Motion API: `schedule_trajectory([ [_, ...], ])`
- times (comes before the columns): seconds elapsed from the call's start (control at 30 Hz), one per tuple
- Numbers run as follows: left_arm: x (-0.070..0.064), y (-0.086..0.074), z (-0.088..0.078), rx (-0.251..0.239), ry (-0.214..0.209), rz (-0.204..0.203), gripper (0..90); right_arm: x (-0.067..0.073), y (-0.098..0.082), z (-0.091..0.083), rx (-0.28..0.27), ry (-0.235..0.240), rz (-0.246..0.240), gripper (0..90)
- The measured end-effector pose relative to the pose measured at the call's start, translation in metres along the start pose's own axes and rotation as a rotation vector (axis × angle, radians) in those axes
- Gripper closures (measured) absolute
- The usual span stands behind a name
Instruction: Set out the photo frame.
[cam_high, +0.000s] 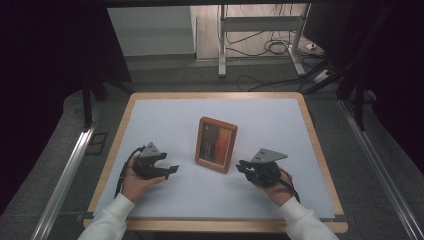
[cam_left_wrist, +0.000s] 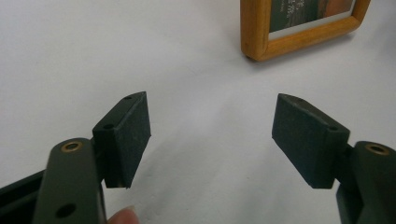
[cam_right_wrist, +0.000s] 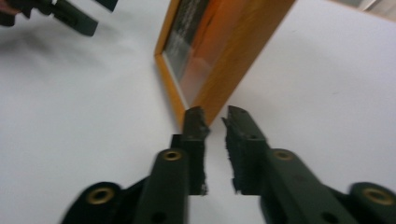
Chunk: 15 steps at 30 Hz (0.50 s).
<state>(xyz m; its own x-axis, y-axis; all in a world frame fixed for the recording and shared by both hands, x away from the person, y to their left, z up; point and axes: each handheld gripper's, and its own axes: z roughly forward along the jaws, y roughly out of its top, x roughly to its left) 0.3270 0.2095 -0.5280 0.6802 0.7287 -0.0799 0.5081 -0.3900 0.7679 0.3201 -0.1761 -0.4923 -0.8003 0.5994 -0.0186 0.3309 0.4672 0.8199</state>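
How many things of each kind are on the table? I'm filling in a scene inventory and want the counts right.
Wooden picture frame: 1
Hand-held tool: 2, the left tool with its jaws wide apart, the right tool with its jaws nearly together beside the frame's corner, nothing between them
White table mat: 1
Total: 4

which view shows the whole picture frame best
The high view: the picture frame stands whole on the white table, all four wooden edges visible. The left gripper view catches just its lower corner; the right gripper view shows it close, slanted and blurred.
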Motion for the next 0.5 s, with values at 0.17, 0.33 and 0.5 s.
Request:
schedule_trajectory([
  [0.17, 0.001, 0.0, 0.0, -0.005, -0.002, -0.005, 27.5, 0.008, 0.0, 0.012, 0.04, 0.038, -0.042, 90.0],
  [0.33, -0.001, 0.0, 0.0, -0.006, -0.002, 0.002, 27.5, 0.017, 0.005, 0.028, 0.068, 0.057, -0.065, 90.0],
  [0.5, 0.0, 0.0, 0.001, 0.001, -0.005, 0.002, 27.5, 0.024, 0.008, 0.046, 0.098, 0.062, -0.071, 90.0],
])
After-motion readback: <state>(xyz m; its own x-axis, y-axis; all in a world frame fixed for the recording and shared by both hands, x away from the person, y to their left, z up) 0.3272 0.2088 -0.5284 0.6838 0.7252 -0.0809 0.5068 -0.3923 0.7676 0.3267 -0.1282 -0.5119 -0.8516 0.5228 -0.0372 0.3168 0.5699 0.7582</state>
